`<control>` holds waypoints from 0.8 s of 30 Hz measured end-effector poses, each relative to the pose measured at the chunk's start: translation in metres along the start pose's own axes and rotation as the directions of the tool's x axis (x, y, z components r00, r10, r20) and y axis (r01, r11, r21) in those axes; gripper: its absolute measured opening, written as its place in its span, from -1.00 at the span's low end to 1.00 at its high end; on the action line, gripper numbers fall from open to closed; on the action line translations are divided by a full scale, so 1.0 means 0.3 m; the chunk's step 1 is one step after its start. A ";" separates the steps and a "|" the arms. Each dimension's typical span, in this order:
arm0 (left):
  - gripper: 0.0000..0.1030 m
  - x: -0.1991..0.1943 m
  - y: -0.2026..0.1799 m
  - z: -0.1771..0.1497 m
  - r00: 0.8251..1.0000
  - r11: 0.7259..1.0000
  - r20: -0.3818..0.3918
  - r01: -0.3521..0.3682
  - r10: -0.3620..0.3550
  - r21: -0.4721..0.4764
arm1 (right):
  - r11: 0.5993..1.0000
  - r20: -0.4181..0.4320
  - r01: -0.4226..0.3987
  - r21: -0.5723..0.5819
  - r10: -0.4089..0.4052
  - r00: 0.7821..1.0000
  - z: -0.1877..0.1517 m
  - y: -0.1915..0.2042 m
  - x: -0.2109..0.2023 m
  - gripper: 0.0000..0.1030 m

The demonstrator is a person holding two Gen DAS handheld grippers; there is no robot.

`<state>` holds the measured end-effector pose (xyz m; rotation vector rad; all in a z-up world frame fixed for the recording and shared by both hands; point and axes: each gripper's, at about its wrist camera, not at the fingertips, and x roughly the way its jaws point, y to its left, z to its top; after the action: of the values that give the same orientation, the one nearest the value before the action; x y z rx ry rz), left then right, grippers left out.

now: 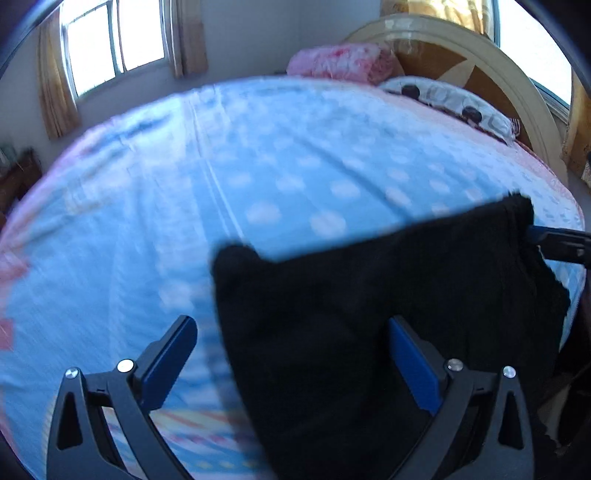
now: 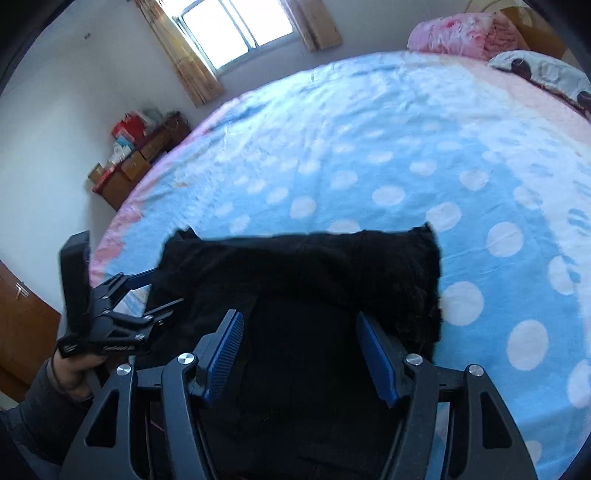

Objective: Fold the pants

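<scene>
Black pants (image 1: pixel 369 314) lie folded on the near edge of a blue bed sheet with white dots (image 1: pixel 258 166). They also show in the right wrist view (image 2: pixel 303 280). My left gripper (image 1: pixel 291 332) is open, its right finger over the pants and its left finger over the sheet. My right gripper (image 2: pixel 301 332) is open just above the pants, holding nothing. The left gripper shows in the right wrist view (image 2: pixel 110 306) at the pants' left edge. The right gripper's tip shows in the left wrist view (image 1: pixel 554 243) at the pants' right edge.
A pink blanket (image 1: pixel 340 62) and a patterned pillow (image 1: pixel 450 99) lie at the head of the bed by a curved headboard (image 1: pixel 480 55). A wooden dresser (image 2: pixel 136 162) with boxes stands beyond the far side. A window (image 2: pixel 236 26) is behind.
</scene>
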<state>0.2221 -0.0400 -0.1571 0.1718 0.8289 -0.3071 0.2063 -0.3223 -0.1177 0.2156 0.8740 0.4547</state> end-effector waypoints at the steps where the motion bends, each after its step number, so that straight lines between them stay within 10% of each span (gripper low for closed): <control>1: 1.00 -0.005 0.013 0.024 1.000 1.000 0.015 -0.019 0.019 0.000 | 1.000 0.018 -0.010 -0.012 0.010 1.000 0.006 0.008 -0.014 0.26; 13: 1.00 0.153 0.102 0.078 0.998 0.997 -0.032 -0.053 0.051 -0.055 | 0.993 -0.048 -0.029 0.111 0.034 0.998 0.089 -0.125 0.138 0.27; 20: 1.00 -0.124 0.084 -0.033 0.996 0.993 0.094 0.018 -0.007 -0.119 | 0.997 0.016 -0.046 0.069 0.045 0.999 -0.019 -0.028 -0.066 0.27; 24: 1.00 -0.158 -0.005 -0.188 0.997 0.994 0.042 0.063 -0.059 -0.090 | 0.998 -0.061 -0.055 0.037 0.057 0.997 -0.168 0.026 -0.101 0.27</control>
<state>0.1522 -0.0169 -0.1594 0.0552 0.8081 -0.3285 0.1479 -0.3297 -0.1256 0.2599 0.9386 0.5003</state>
